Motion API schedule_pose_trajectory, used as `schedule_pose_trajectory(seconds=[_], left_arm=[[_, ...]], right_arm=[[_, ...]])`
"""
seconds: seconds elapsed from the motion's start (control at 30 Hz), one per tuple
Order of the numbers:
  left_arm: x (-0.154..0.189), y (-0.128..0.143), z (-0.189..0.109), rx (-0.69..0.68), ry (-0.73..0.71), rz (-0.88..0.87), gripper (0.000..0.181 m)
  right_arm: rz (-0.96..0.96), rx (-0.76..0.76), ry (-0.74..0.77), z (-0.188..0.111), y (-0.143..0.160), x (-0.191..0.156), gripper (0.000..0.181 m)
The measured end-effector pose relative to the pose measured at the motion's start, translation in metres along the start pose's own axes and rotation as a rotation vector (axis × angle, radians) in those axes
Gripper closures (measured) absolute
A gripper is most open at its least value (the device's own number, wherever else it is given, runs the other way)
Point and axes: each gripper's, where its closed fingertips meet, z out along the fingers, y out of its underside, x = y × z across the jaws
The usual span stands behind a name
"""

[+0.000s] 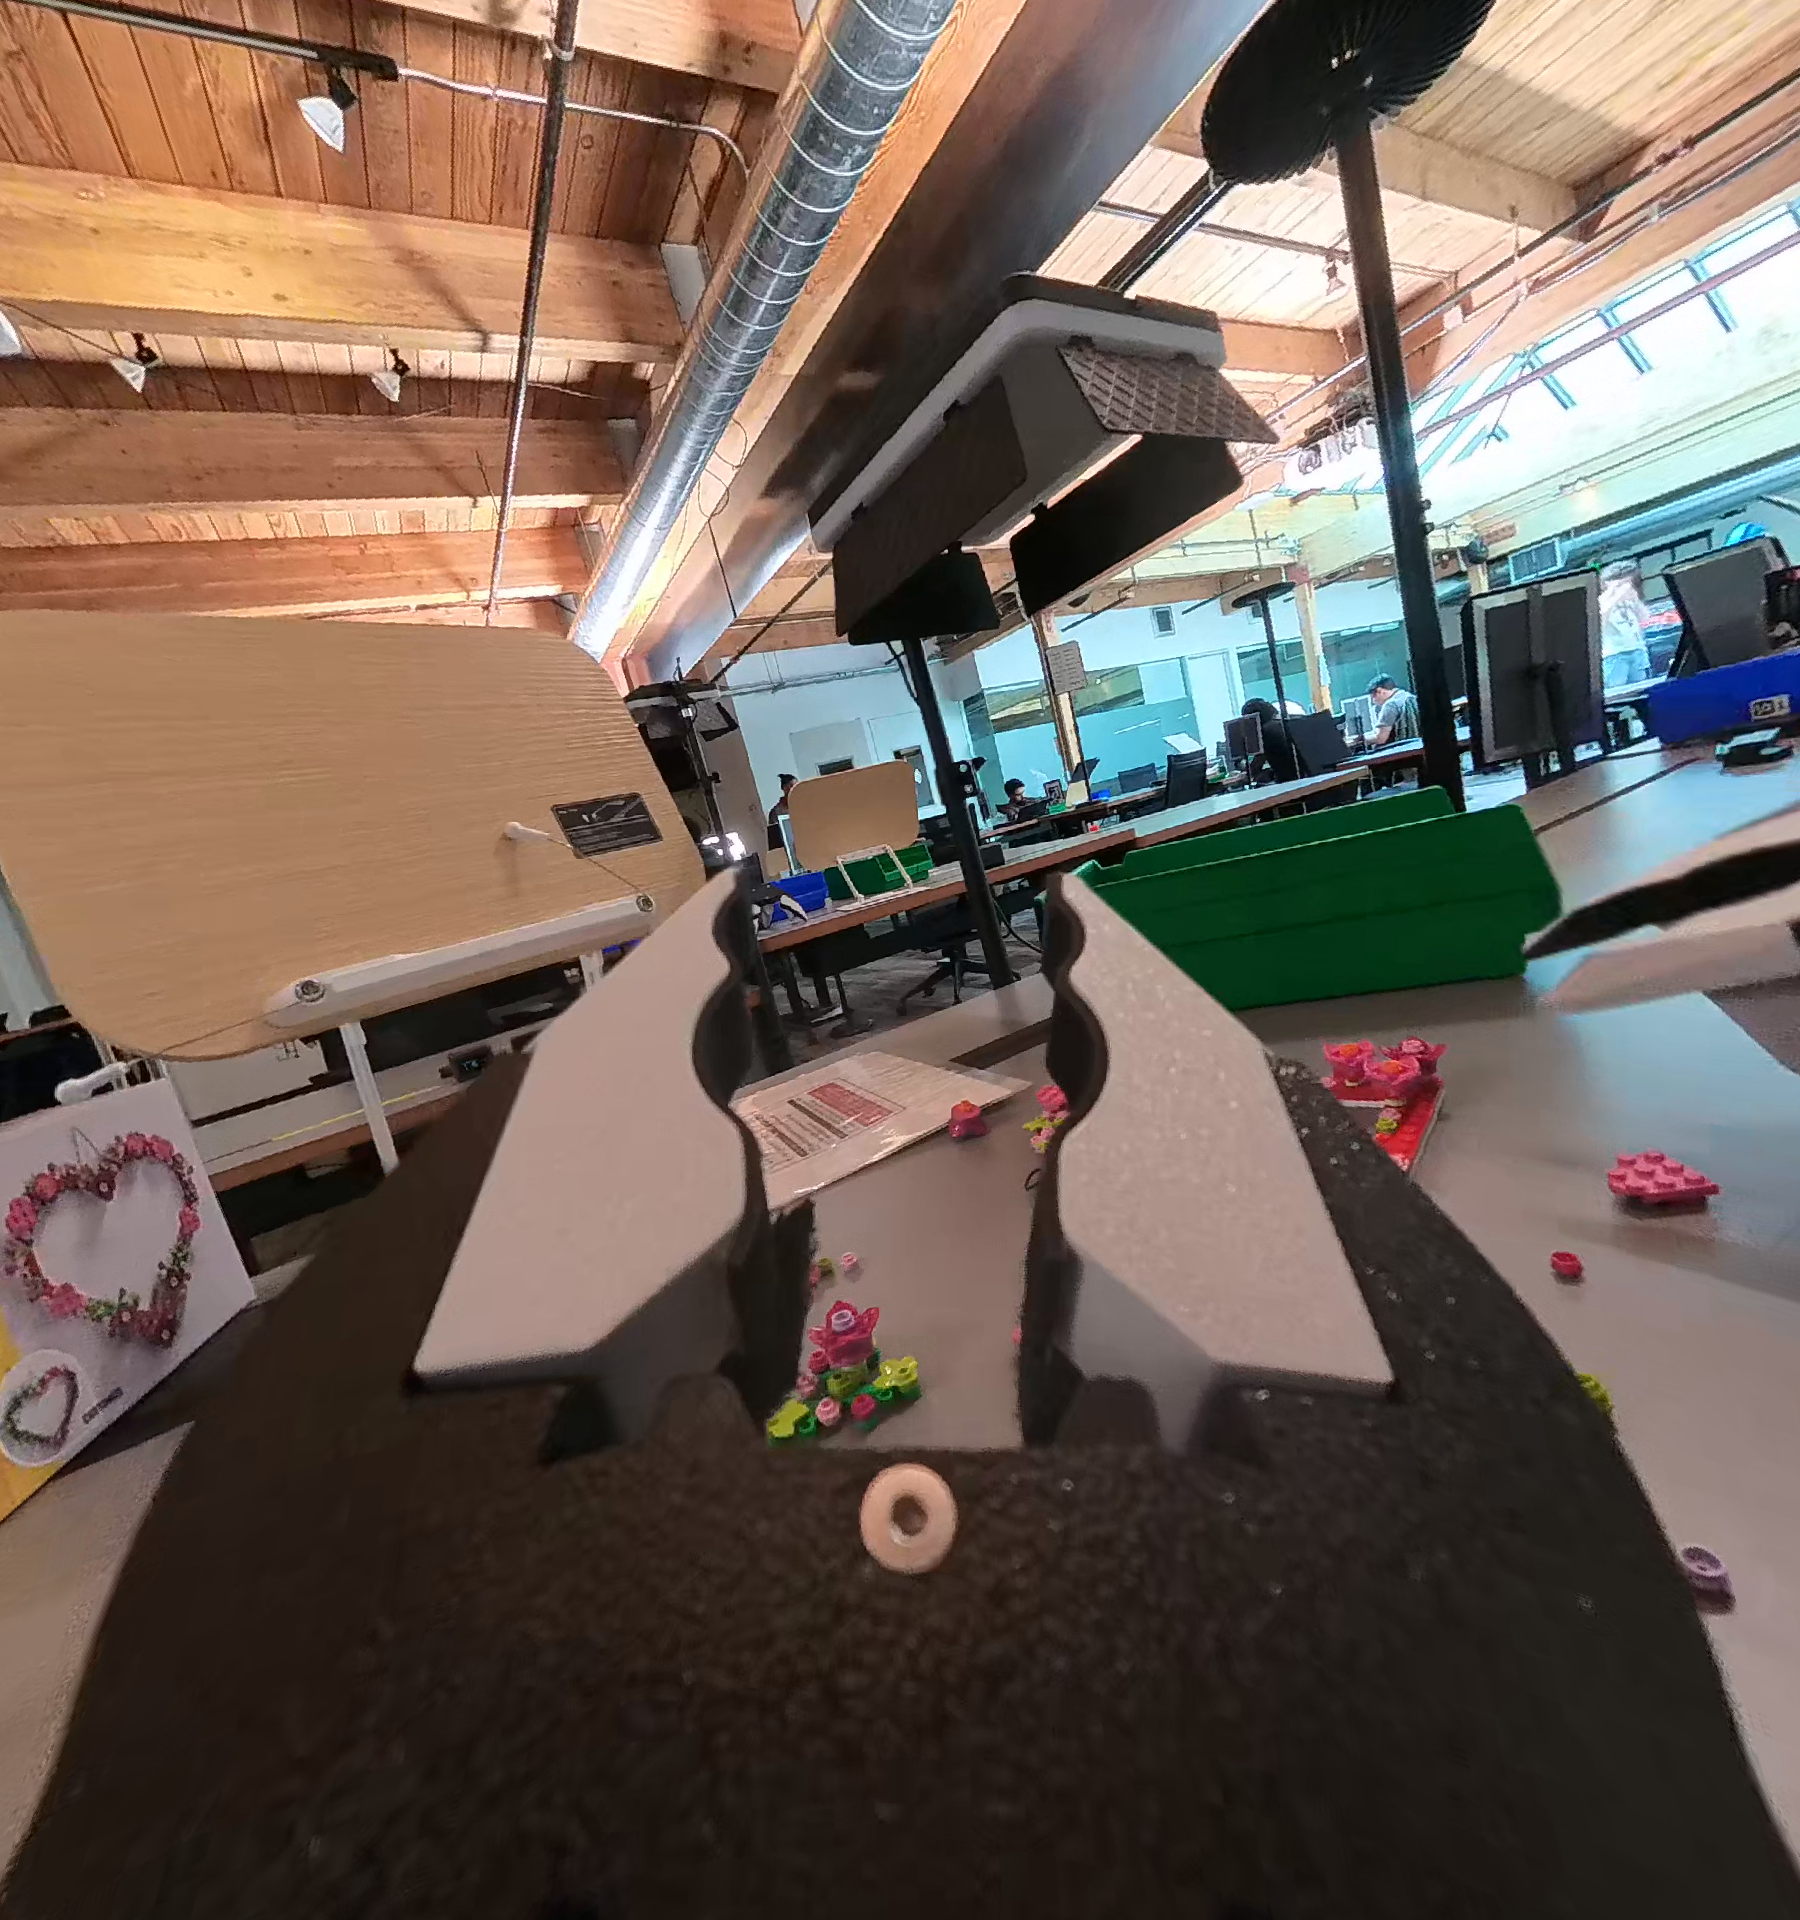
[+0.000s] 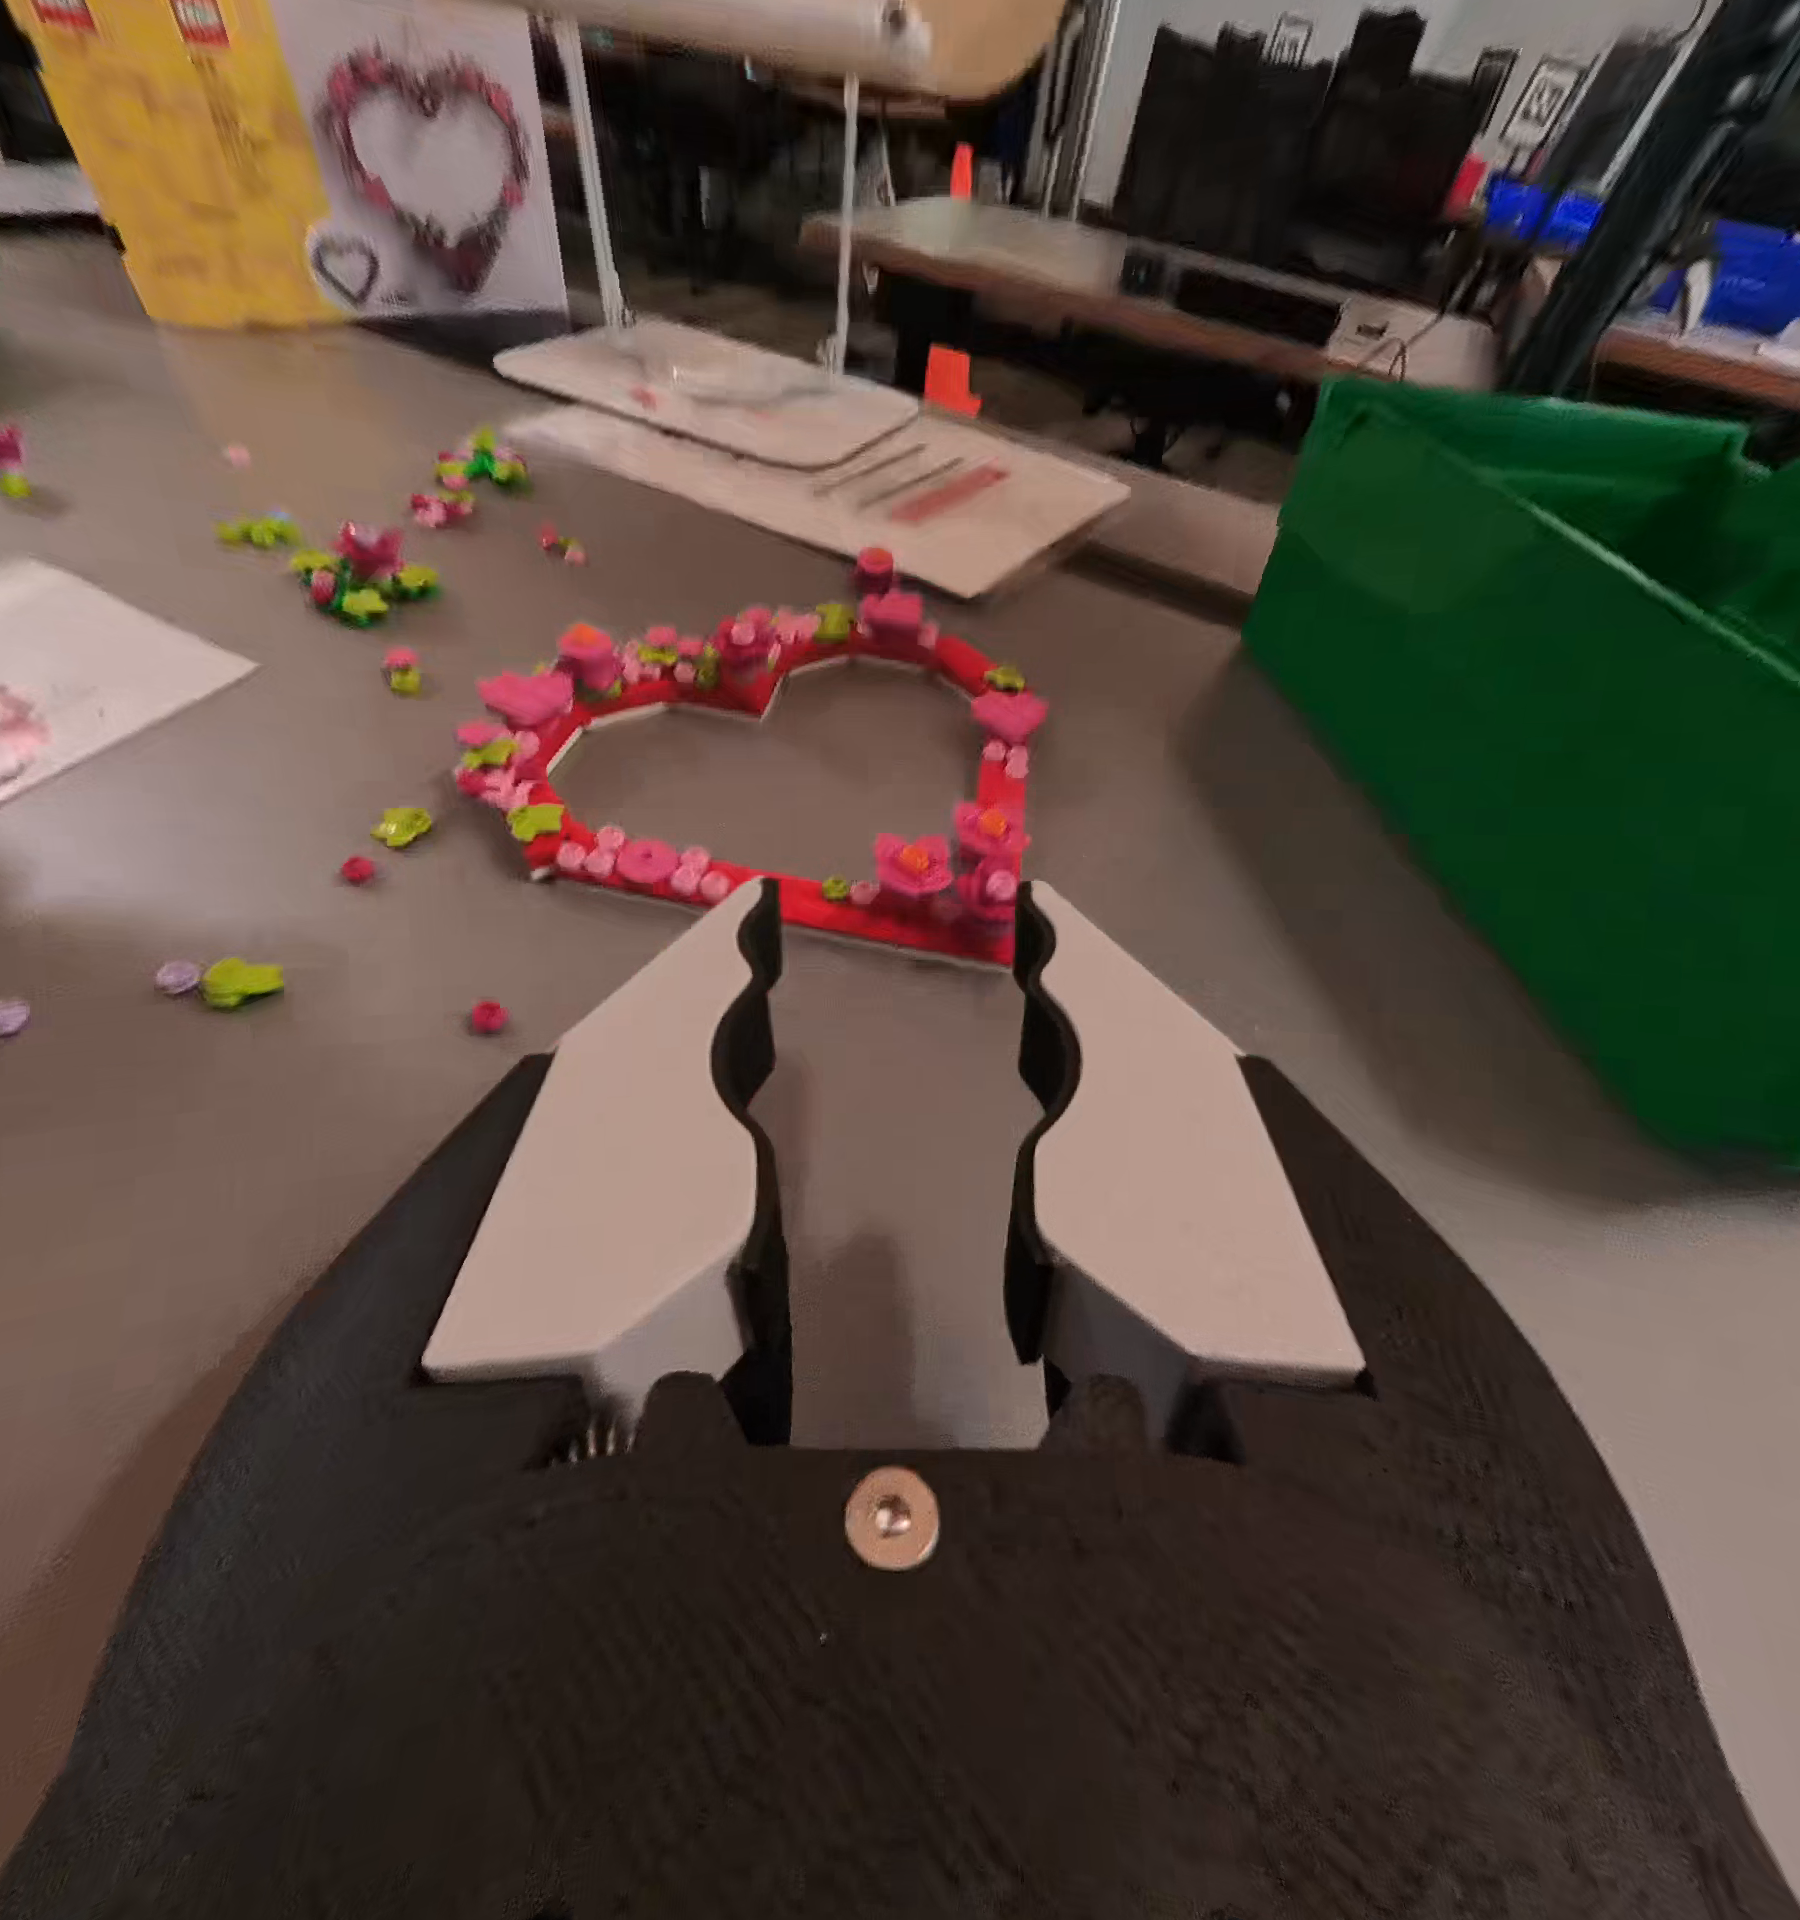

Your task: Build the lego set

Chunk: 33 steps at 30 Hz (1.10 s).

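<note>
A red heart-shaped lego frame studded with pink flowers and green leaves lies flat on the grey table; part of it also shows in the left wrist view. My right gripper is open and empty, its tips just short of the heart's near edge. My left gripper is open and empty, raised and tilted up above the table. A small pink flower on green leaves lies below between its fingers. The right gripper's fingers show at the right edge of the left wrist view.
Loose pink, green and lilac pieces lie scattered left of the heart, with a pink plate. Green bins stand to the right. The set's box, instruction sheets and a wooden book stand ring the work area.
</note>
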Motion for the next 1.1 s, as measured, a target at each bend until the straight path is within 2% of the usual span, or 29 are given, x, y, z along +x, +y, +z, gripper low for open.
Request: schedule_pose_trajectory(seconds=[0.17,0.37,0.57,0.7,0.9,1.1], left_arm=[[-0.001,0.007,0.004,-0.024,-0.001,-0.034,0.128],[-0.003,0.009,0.008,-0.026,-0.009,-0.055,0.128],[-0.005,0.013,0.009,-0.037,-0.016,-0.06,0.128],[-0.008,0.013,0.007,-0.036,-0.026,-0.079,0.128],[-0.004,0.013,0.007,-0.039,-0.008,-0.071,0.128],[0.002,0.01,0.008,-0.034,0.016,-0.053,0.127]], right_arm=[[0.021,0.012,-0.01,-0.006,-0.002,-0.016,0.136],[0.052,0.076,-0.016,-0.013,-0.009,-0.013,0.136],[0.021,0.057,-0.002,-0.011,-0.007,-0.015,0.136],[-0.013,-0.049,0.004,-0.013,0.008,-0.025,0.134],[-0.003,-0.195,-0.073,-0.023,0.031,-0.057,0.13],[0.033,-0.327,-0.082,-0.016,0.05,-0.056,0.129]])
